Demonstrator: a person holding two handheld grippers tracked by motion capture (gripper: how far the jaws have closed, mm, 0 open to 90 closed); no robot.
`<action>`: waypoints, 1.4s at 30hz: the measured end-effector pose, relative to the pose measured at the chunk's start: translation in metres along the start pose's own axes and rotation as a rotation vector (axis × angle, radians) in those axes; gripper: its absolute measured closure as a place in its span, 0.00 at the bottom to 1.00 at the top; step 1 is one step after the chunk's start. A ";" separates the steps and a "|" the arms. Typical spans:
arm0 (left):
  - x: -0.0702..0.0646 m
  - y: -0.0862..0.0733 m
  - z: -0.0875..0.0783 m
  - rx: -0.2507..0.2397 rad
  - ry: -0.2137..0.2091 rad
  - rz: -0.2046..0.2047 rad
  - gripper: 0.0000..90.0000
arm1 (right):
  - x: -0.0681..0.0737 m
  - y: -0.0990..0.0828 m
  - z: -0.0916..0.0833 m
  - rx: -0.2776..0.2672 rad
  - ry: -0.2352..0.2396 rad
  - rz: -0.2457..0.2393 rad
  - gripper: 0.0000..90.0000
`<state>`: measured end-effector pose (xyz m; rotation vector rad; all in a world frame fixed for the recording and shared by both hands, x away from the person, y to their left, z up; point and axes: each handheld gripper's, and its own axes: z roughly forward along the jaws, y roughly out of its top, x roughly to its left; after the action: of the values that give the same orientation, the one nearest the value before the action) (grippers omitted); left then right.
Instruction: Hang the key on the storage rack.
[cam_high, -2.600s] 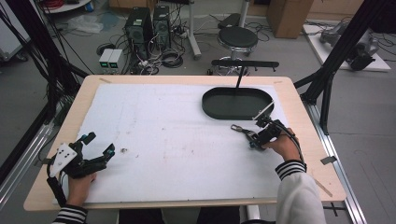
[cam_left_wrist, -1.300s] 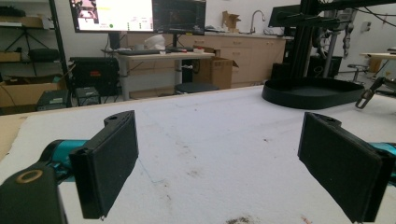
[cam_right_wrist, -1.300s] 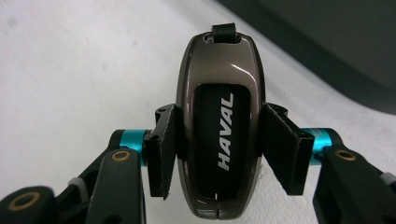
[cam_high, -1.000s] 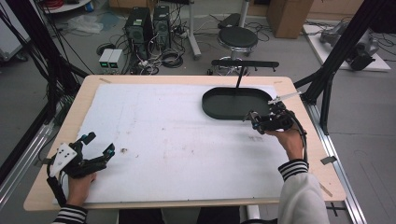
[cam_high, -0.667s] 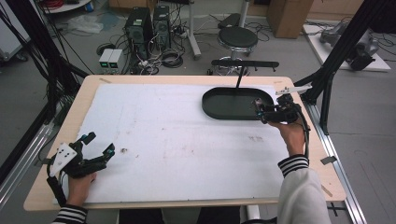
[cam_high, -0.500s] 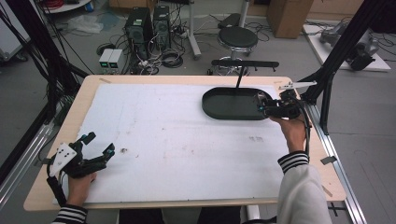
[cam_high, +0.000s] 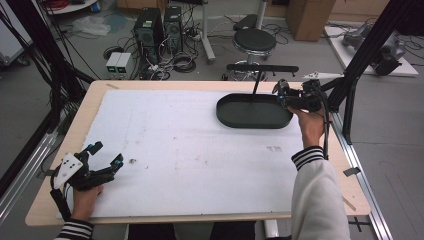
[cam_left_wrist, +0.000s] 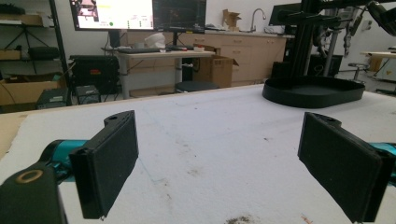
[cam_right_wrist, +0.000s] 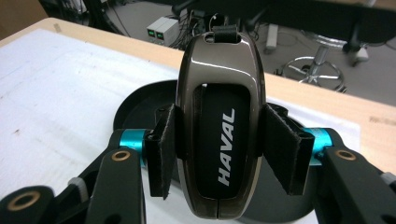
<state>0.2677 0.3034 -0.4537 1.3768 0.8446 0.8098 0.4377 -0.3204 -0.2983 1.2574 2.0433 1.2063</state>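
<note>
Key fob held at the tray's right end.
Right tongs (cam_right_wrist: 219, 154) clamp the key fob (cam_right_wrist: 219, 126) by its sides, poised over the black tray (cam_high: 250, 117), presumably for placing; left tongs (cam_left_wrist: 229, 168) rest apart, well away.

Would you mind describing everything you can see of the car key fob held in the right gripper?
The key fob is a long, rounded piece with a glossy dark bronze-grey frame, metallic by its look, around a black centre panel that bears the word HAVAL in white letters. A seam shows at its lower end, and a small black loop sits at its far end. The right gripper clamps it by both long sides, its pads pressed against the frame. It is held above the near edge of the black oval tray, clear of the table.
</note>
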 end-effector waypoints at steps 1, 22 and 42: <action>0.000 0.000 0.000 0.001 0.002 -0.002 0.14 | 0.000 0.002 0.001 -0.004 0.001 0.004 0.53; 0.001 0.000 0.000 0.002 -0.001 -0.004 0.14 | -0.004 0.032 0.021 -0.043 -0.054 0.002 0.53; 0.001 0.000 0.000 0.002 -0.001 -0.006 0.14 | -0.011 0.036 0.033 -0.060 -0.103 0.025 0.53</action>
<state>0.2678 0.3041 -0.4537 1.3758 0.8485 0.8043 0.4843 -0.3086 -0.2851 1.2928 1.9096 1.1803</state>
